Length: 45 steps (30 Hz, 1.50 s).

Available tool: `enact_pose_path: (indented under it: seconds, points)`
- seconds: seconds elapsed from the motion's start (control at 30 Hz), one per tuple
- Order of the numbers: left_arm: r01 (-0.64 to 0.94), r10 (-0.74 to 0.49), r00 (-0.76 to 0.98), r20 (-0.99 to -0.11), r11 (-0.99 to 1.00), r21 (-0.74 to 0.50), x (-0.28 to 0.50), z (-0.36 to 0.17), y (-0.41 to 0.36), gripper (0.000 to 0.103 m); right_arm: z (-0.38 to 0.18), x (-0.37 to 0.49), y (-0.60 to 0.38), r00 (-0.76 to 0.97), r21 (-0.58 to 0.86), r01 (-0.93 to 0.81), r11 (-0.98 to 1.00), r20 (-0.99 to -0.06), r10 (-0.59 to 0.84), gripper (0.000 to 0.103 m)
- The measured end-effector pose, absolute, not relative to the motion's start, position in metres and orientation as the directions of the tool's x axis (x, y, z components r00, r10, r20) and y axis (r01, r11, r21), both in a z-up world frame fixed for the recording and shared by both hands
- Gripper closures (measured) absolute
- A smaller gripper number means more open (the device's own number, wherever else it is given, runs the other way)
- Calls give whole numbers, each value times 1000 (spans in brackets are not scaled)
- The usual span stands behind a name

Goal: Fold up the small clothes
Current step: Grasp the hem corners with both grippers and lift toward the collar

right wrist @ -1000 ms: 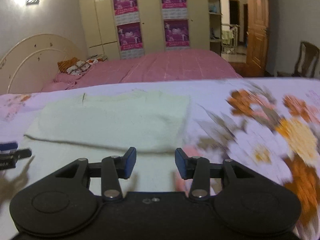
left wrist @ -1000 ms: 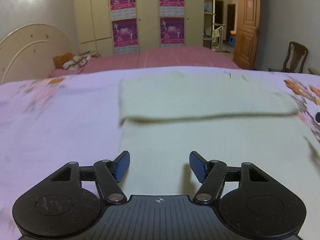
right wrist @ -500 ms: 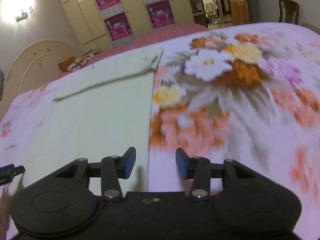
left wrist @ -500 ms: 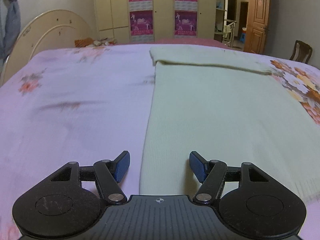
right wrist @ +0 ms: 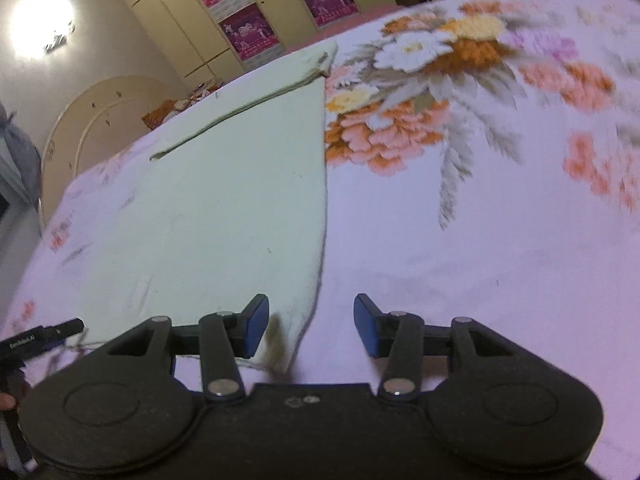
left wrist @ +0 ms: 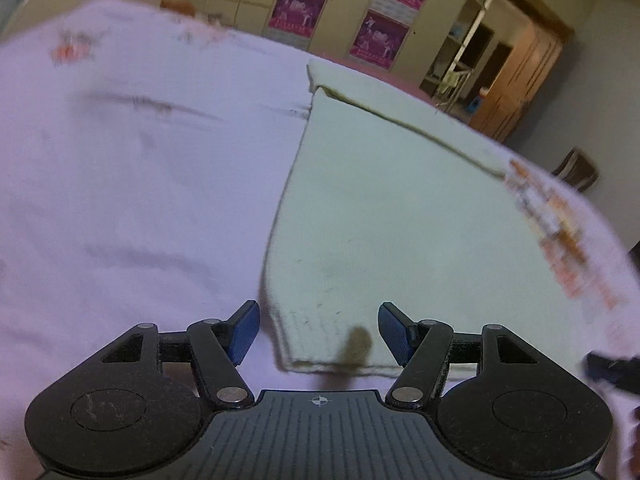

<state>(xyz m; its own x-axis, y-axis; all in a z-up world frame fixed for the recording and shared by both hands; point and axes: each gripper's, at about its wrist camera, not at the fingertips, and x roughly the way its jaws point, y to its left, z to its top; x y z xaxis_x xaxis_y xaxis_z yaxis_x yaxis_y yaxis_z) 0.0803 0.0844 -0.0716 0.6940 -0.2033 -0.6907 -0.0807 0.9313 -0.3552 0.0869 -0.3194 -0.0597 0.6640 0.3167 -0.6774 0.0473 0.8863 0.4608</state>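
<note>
Floral bedsheet (right wrist: 500, 240) under pale cream garment (left wrist: 392, 208), far edge folded; left gripper (left wrist: 319, 330), right gripper (right wrist: 311, 326) agape, empty

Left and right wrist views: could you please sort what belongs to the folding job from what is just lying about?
Job:
- pale green garment
- left gripper
- right gripper
- floral bedsheet

Lying about:
- posters
- wooden chair
- headboard

The pale cream garment (left wrist: 400, 208) is a matt knit with a ribbed hem; the floral bedsheet (right wrist: 460, 220) under it is smooth matt cloth. At the upper right of the left wrist view stands a glossy brown wooden door (left wrist: 516, 80)
</note>
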Motion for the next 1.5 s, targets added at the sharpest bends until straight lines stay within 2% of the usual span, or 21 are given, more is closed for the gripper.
enact_pose_path:
  seconds: [0.13, 0.4, 0.47, 0.53, 0.63, 0.67, 0.73, 0.77, 0.8, 0.87, 0.9, 0.97, 1.07, 1.1, 1.2, 1.3, 1.43, 1.5]
  points:
    - [-87, -280, 684, -673, 885, -457, 90, -79, 97, 38, -65, 89, -327, 659, 546, 40, 837, -644, 389, 55]
    - [-10, -375, 638, -672, 869, -494, 113, -88, 101, 38, -78, 100, -322, 630, 685, 19, 729, -575, 523, 58]
    - [22, -384, 618, -686, 880, -474, 115, -86, 97, 38, -79, 102, -321, 626, 702, 18, 712, -563, 539, 60]
    - [48, -402, 608, -684, 879, -474, 116, -86, 97, 38, -82, 102, -323, 618, 722, 17, 692, -552, 560, 67]
    - [35, -433, 612, -662, 851, -523, 117, -88, 104, 39, -88, 104, -329, 617, 755, 36, 655, -532, 579, 71]
    - [27, -434, 612, -661, 847, -531, 118, -89, 107, 45, -89, 104, -330, 619, 762, 45, 647, -529, 580, 73]
    - [-8, -358, 605, -711, 891, -455, 122, -89, 104, 87, -90, 105, -330, 620, 765, 53, 642, -530, 579, 81]
    - [-25, -321, 597, -735, 908, -417, 124, -89, 102, 94, -90, 105, -328, 618, 757, 52, 651, -537, 575, 87]
    - [-27, -316, 594, -739, 911, -412, 127, -88, 101, 95, -89, 106, -325, 611, 735, 44, 676, -556, 564, 98]
    - [-10, -306, 598, -741, 921, -389, 128, -85, 95, 99, -85, 106, -319, 615, 709, 22, 705, -566, 549, 98]
    - [0, -307, 606, -734, 923, -385, 127, -83, 92, 99, -82, 105, -318, 622, 705, 14, 709, -561, 546, 98]
    - [8, -357, 646, -675, 887, -462, 121, -77, 95, 100, -75, 102, -317, 640, 699, -1, 715, -549, 538, 98]
    - [44, -415, 728, -546, 823, -566, 107, -67, 105, 100, -54, 92, -318, 680, 688, -59, 724, -503, 534, 98]
    - [41, -406, 736, -541, 825, -563, 106, -68, 108, 100, -49, 90, -319, 690, 682, -74, 727, -492, 531, 98]
    - [-16, -302, 656, -691, 910, -414, 116, -92, 101, 100, -48, 90, -325, 704, 665, -76, 743, -492, 512, 98]
    - [-31, -312, 675, -668, 893, -449, 115, -94, 104, 100, -75, 103, -323, 629, 612, 7, 791, -618, 472, 98]
    - [-30, -330, 706, -627, 870, -492, 111, -84, 108, 100, -71, 96, -323, 664, 652, -7, 758, -564, 491, 98]
    - [-20, -350, 739, -576, 843, -538, 106, -75, 112, 100, -59, 96, -321, 676, 642, -34, 766, -549, 491, 98]
